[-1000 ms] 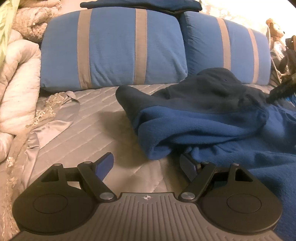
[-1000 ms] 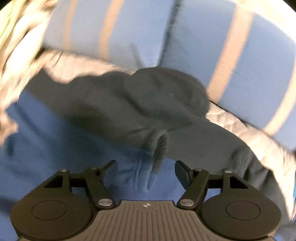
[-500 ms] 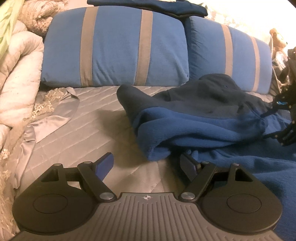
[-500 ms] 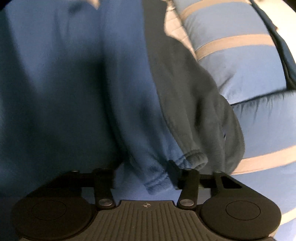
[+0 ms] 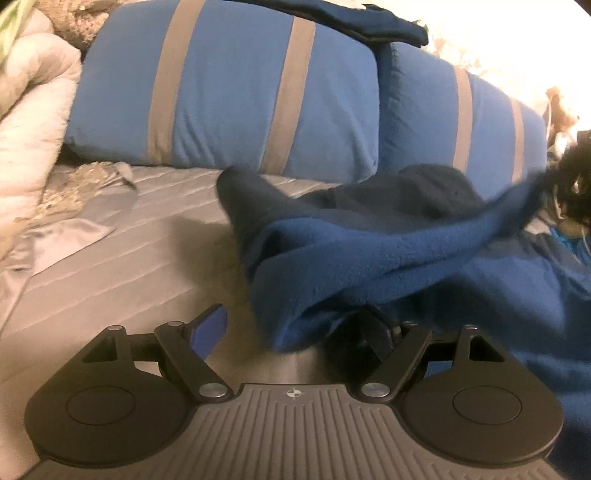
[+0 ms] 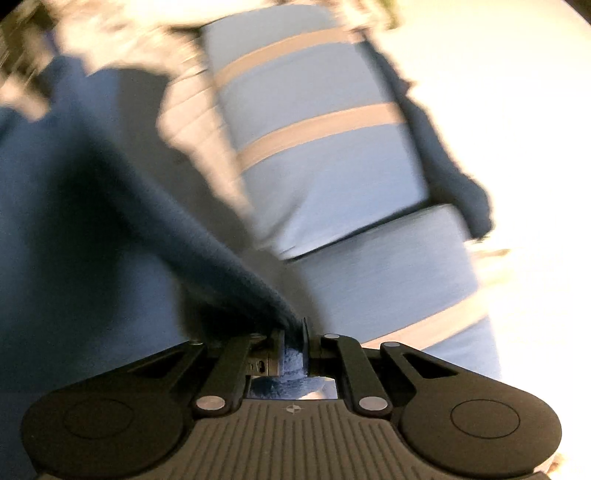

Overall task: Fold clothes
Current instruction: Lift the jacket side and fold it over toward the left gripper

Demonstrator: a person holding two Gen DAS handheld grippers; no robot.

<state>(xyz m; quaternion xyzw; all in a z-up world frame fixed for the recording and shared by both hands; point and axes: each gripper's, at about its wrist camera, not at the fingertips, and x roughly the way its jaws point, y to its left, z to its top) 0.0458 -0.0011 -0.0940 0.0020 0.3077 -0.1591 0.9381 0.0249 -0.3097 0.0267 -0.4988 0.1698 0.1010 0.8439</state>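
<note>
While the right gripper (image 6: 293,345) pinches a fleece edge, the left gripper (image 5: 291,328) waits with its jaws wide.

The blue fleece garment (image 5: 369,254) lies bunched on the grey quilted bed (image 5: 122,266), in front of two blue striped pillows (image 5: 229,92), with one fold of it reaching down between the left jaws without being clamped. In the right wrist view, which is blurred, the jaws stand narrow with a strip of fleece caught between them, and the cloth stretches away up and to the left. A dark folded item (image 5: 354,18) rests on top of the pillows.
</note>
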